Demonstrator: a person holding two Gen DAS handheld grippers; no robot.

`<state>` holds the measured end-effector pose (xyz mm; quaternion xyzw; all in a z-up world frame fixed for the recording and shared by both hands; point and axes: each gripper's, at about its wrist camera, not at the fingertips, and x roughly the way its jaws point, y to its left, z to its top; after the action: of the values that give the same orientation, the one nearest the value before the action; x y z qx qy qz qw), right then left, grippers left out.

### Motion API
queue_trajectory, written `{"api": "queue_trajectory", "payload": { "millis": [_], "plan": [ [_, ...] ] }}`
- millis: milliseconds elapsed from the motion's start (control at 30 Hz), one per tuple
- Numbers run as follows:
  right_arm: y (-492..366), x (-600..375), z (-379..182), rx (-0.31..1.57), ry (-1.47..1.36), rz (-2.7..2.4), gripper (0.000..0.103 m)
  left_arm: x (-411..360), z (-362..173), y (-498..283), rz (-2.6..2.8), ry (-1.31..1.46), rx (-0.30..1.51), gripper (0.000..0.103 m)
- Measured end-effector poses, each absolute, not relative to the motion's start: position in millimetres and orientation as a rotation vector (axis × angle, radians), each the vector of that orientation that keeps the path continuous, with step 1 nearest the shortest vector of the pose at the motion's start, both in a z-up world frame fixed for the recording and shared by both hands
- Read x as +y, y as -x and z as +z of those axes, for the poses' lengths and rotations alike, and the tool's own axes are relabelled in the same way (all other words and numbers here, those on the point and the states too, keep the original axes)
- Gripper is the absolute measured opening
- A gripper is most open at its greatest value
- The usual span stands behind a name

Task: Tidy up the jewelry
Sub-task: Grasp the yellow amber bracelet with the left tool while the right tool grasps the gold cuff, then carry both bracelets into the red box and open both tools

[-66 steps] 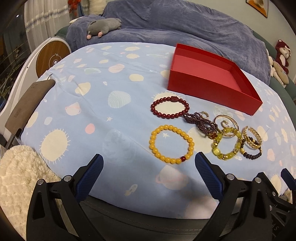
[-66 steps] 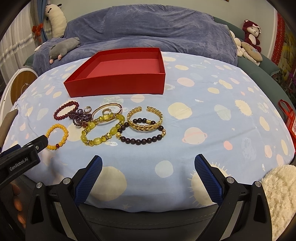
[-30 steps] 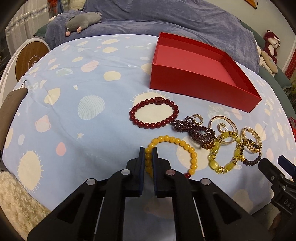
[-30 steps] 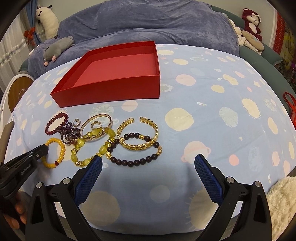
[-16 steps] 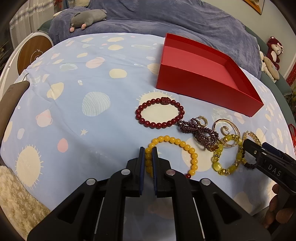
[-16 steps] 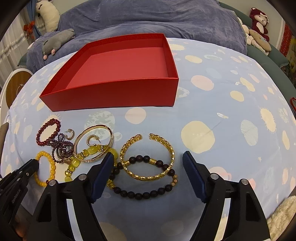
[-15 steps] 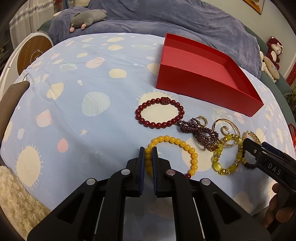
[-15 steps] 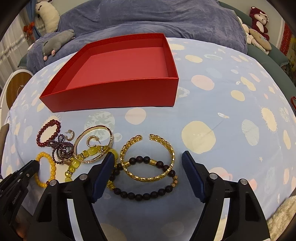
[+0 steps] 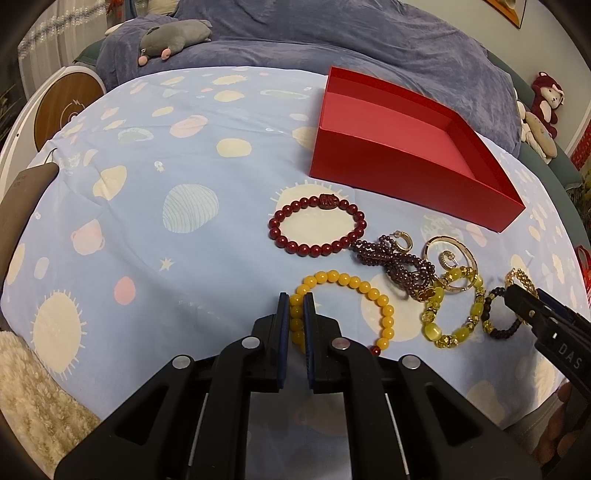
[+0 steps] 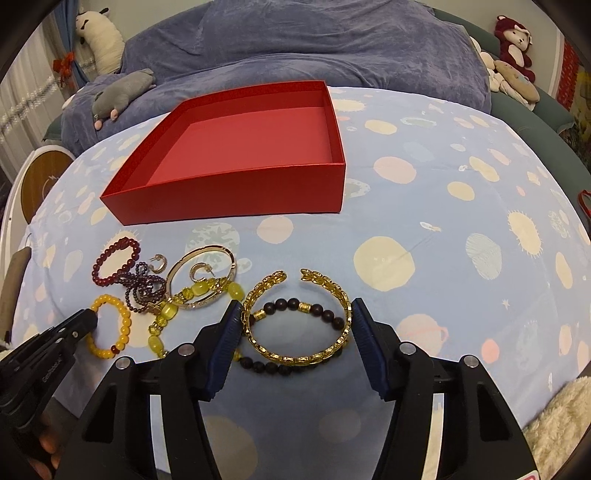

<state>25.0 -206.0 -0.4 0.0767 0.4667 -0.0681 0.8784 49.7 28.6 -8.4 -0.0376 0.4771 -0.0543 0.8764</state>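
Observation:
On the planet-print sheet lie several bracelets in front of an empty red box (image 9: 406, 177) (image 10: 229, 195). My left gripper (image 9: 295, 306) (image 10: 88, 319) is shut on the near-left beads of the yellow bead bracelet (image 9: 369, 291) (image 10: 125, 321), which rests on the sheet. My right gripper (image 10: 294, 310) (image 9: 517, 299) straddles the gold cuff (image 10: 295, 357) and the dark bead bracelet (image 10: 291, 303). Its jaws are closing, with the pads right beside the cuff's two sides. A red bead bracelet (image 9: 327, 201), a purple bead string (image 9: 395, 264), a thin gold bangle (image 10: 199, 253) and a yellow stone bracelet (image 9: 432, 328) lie between.
A blue-grey blanket (image 10: 332, 48) with a grey plush toy (image 9: 173, 35) lies behind the box. Stuffed animals (image 10: 513, 40) sit at the far right. A fluffy white rug (image 9: 33, 387) is at the near left, a round wooden-faced object (image 9: 62, 107) at the far left.
My left gripper went from open to shut on the yellow bracelet, then held still. My right gripper moved forward over the gold cuff and its jaws narrowed around it.

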Motion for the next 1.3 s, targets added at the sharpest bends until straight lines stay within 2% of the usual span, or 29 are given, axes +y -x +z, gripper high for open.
{"api": "queue_trajectory", "payload": {
  "millis": [433,667,1000,1300],
  "plan": [
    [22.2,-202.9,27.0,0.94,-0.185,-0.086,0.057,19.8,38.6,-25.8,-0.187,0.105,0.928,0.007],
    [13.0,-207.1,57.2,0.887,-0.196,-0.063,0.057,-0.2,87.6,-37.6,-0.284,0.117,0.873,0.007],
    [-78.9,-220.7,104.0,0.805,-0.185,-0.026,0.057,-43.3,150.5,-132.5,-0.393,0.11,0.783,0.007],
    [-195.7,-236.2,90.1,0.833,-0.159,-0.041,0.058,-71.9,124.4,-240.9,-0.394,0.089,0.83,0.007]
  ]
}}
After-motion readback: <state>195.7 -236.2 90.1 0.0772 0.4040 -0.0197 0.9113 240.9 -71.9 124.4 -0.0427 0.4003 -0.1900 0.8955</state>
